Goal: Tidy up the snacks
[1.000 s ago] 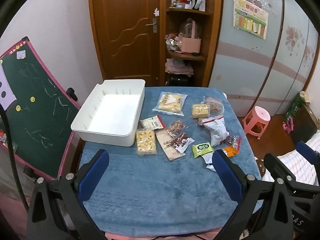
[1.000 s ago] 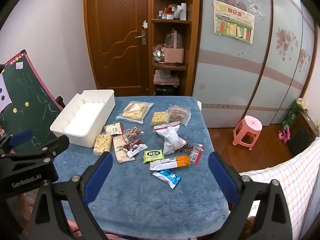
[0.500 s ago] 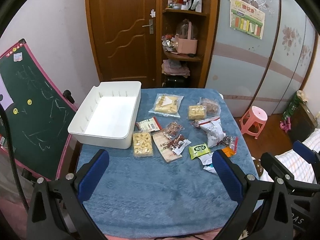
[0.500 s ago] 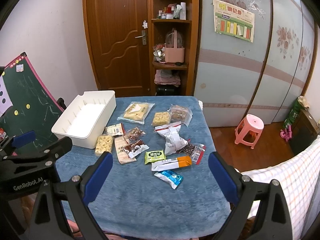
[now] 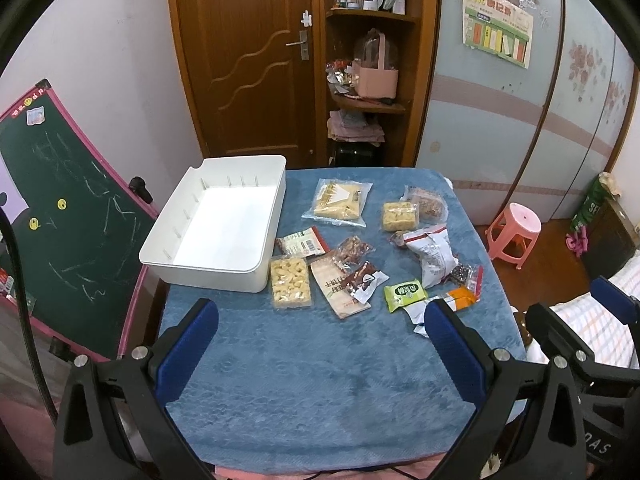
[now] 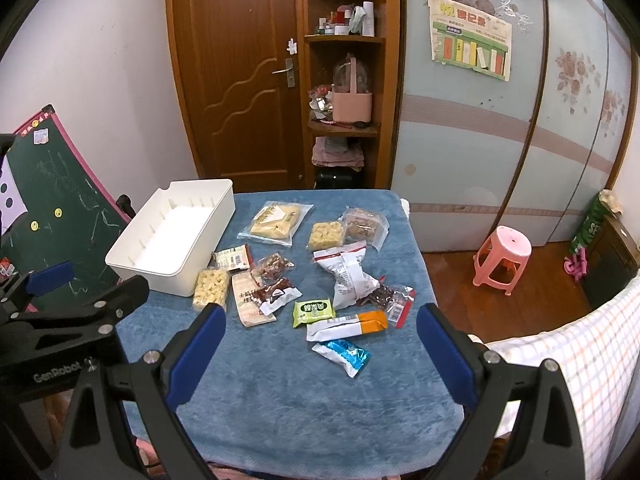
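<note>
A white empty bin (image 5: 224, 224) stands at the table's far left; it also shows in the right wrist view (image 6: 176, 236). Several snack packets lie right of it on the blue cloth: a yellow cracker pack (image 5: 290, 283), a green packet (image 5: 404, 293), a white crumpled bag (image 5: 430, 254), an orange-and-white bar (image 6: 348, 326) and a blue packet (image 6: 344, 354). My left gripper (image 5: 320, 344) is open and empty above the near part of the table. My right gripper (image 6: 320, 344) is open and empty, above the near edge, to the right of the left one.
The blue cloth-covered table (image 5: 320, 392) has a green chalkboard (image 5: 60, 208) leaning at its left. A pink stool (image 6: 502, 258) stands on the floor to the right. A checked bedcover (image 6: 580, 360) is at near right. A wooden door and shelf stand behind.
Both grippers have risen and pulled back slightly; the table and snacks sit a little lower in view. Nothing on the table has moved.
</note>
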`<state>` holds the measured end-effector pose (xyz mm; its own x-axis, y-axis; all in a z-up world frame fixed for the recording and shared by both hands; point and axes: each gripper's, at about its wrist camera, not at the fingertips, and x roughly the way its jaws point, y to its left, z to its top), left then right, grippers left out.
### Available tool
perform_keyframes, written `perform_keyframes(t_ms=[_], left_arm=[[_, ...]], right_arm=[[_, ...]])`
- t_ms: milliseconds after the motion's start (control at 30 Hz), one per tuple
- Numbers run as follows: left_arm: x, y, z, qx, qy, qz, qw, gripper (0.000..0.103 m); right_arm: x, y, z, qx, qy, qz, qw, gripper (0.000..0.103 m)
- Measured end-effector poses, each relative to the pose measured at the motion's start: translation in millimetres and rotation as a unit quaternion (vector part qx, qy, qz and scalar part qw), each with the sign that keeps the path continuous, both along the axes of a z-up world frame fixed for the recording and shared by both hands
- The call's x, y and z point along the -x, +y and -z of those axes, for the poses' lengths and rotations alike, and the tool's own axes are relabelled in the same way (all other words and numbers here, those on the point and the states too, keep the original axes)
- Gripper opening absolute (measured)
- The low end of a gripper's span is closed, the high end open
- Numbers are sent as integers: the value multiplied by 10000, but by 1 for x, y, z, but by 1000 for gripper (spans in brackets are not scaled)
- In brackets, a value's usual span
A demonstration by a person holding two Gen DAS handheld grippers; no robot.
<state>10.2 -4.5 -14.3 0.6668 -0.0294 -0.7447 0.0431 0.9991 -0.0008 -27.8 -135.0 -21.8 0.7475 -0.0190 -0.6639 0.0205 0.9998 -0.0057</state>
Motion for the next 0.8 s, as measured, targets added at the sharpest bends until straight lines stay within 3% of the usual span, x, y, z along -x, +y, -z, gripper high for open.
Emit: perform_keyframes(t_ms=[433, 800], left_arm=[[-2, 0, -6, -142, -109, -71, 9998, 102], [-14, 5, -14, -21, -94, -157, 9998, 102]], right_arm=[[-1, 0, -5, -4, -24, -51, 10000, 97], [-5, -5, -14, -86, -117, -80, 9999, 97]])
